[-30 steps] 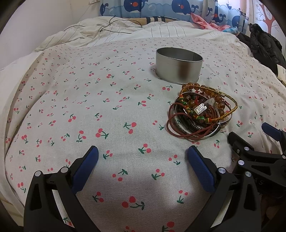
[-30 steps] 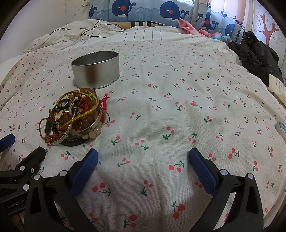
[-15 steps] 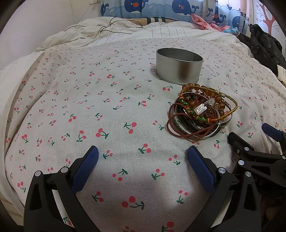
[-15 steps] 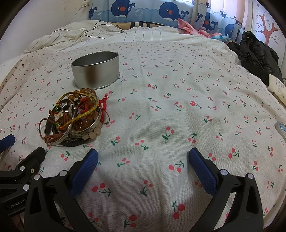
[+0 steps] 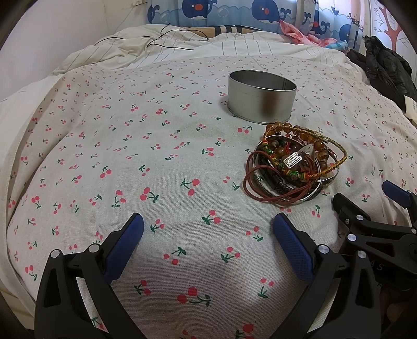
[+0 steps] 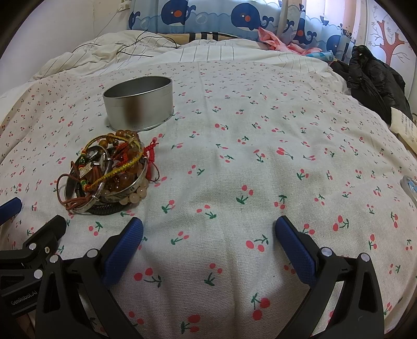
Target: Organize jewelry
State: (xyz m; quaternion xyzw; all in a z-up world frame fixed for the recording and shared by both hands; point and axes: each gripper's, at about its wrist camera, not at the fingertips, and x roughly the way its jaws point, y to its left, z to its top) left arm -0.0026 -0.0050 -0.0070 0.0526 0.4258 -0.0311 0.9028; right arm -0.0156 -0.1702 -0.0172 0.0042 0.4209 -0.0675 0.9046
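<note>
A tangled pile of bracelets (image 5: 293,164) lies on the cherry-print bedspread: amber beads, a gold cord, brown leather cord, silver bangles, red string. Just behind it stands a round silver tin (image 5: 262,100), open at the top. In the right wrist view the same pile (image 6: 109,173) sits at the left, with the tin (image 6: 138,103) beyond it. My left gripper (image 5: 208,234) is open, low over the cloth, to the left of and nearer than the pile. My right gripper (image 6: 208,236) is open too, to the right of the pile. Neither holds anything.
Rumpled striped bedding with black cables (image 5: 166,39) lies at the back. A black jacket (image 6: 375,78) sits at the far right edge of the bed, a paper note (image 6: 406,127) below it. Whale-print fabric (image 6: 234,15) lines the wall. The bedspread (image 6: 260,146) stretches wide right of the pile.
</note>
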